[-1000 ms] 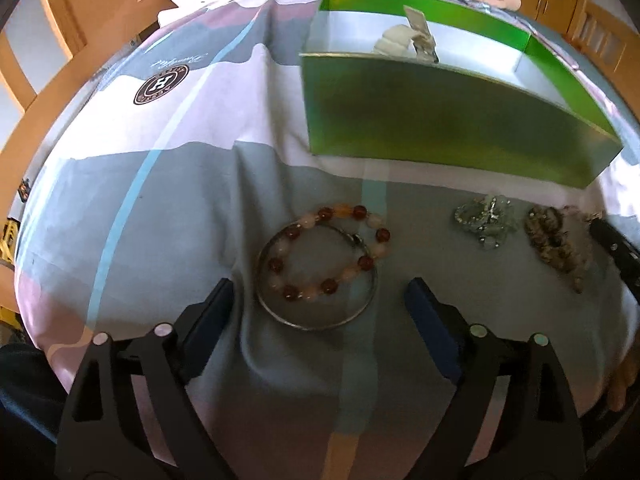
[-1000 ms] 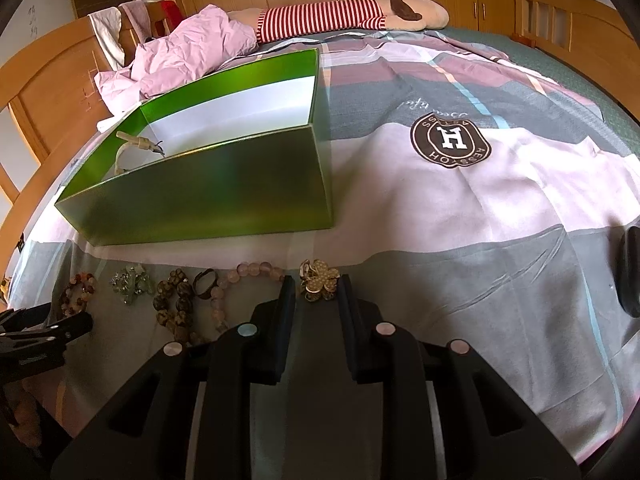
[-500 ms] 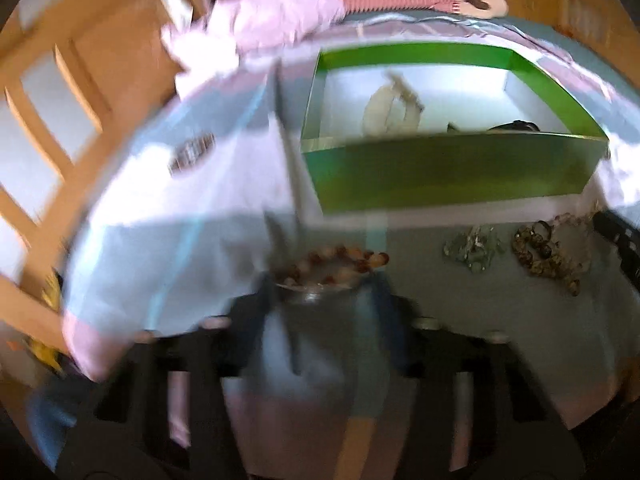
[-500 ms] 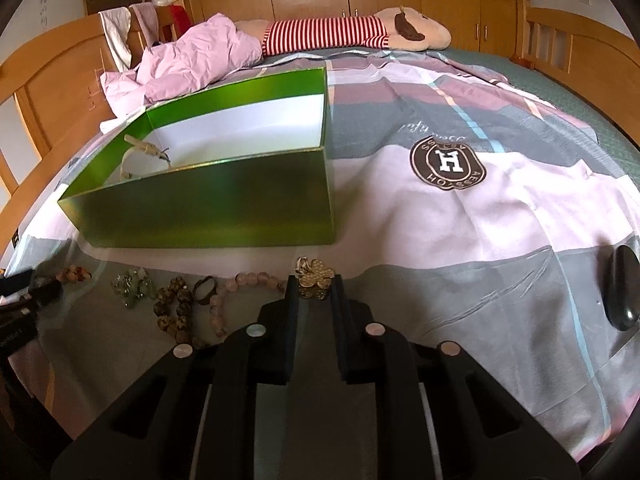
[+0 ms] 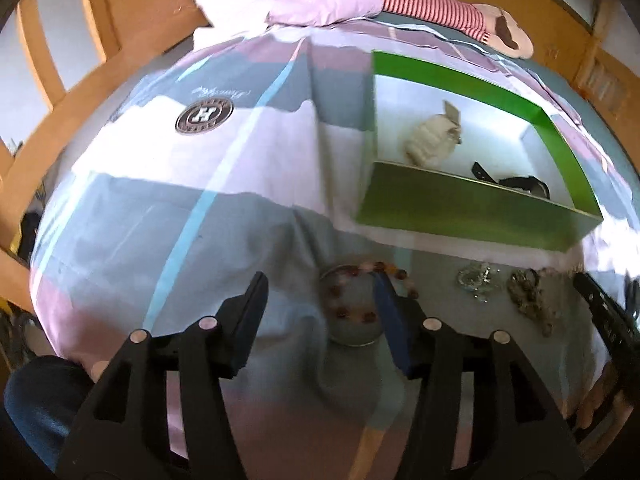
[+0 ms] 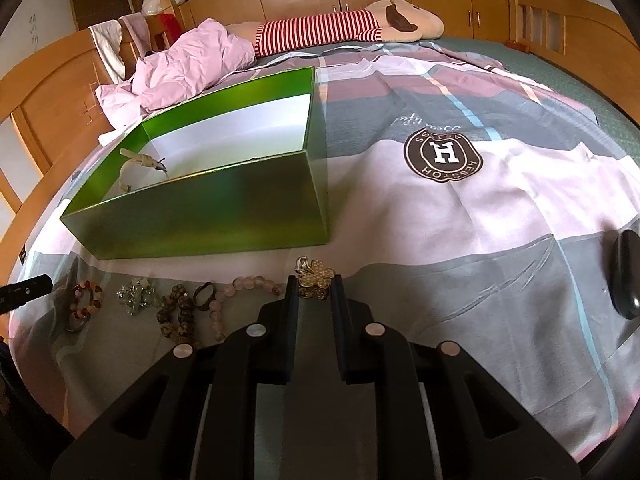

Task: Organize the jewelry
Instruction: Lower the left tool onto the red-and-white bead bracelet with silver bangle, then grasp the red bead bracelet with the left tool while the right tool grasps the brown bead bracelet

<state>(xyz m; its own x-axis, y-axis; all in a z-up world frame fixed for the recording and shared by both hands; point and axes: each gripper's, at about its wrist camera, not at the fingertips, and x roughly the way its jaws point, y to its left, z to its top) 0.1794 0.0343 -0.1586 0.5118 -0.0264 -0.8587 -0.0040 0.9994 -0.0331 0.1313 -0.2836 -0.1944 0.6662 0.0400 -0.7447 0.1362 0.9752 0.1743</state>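
Note:
A green box (image 5: 472, 212) with a white inside stands on the bed; it also shows in the right wrist view (image 6: 208, 208). It holds a white bracelet (image 5: 432, 140) and a black band (image 5: 516, 181). My left gripper (image 5: 320, 292) is open, its right finger over a red-and-pink bead bracelet (image 5: 352, 300) lying with a metal bangle on the sheet. My right gripper (image 6: 314, 286) is shut on a gold flower brooch (image 6: 314, 280), held above the sheet in front of the box. A silver piece (image 6: 136, 294), brown beads (image 6: 178, 312) and pink beads (image 6: 240, 286) lie in a row.
The bed has wooden rails on both sides. A pink blanket (image 6: 188, 64) and a striped plush toy (image 6: 352, 30) lie behind the box. A dark oval object (image 6: 626, 272) lies on the sheet at the right. My right gripper's tip shows at the left view's edge (image 5: 600, 312).
My left gripper swung left and tilted; the bead bracelet now lies under its right finger instead of between the fingers. My right gripper has lifted a little with the brooch held.

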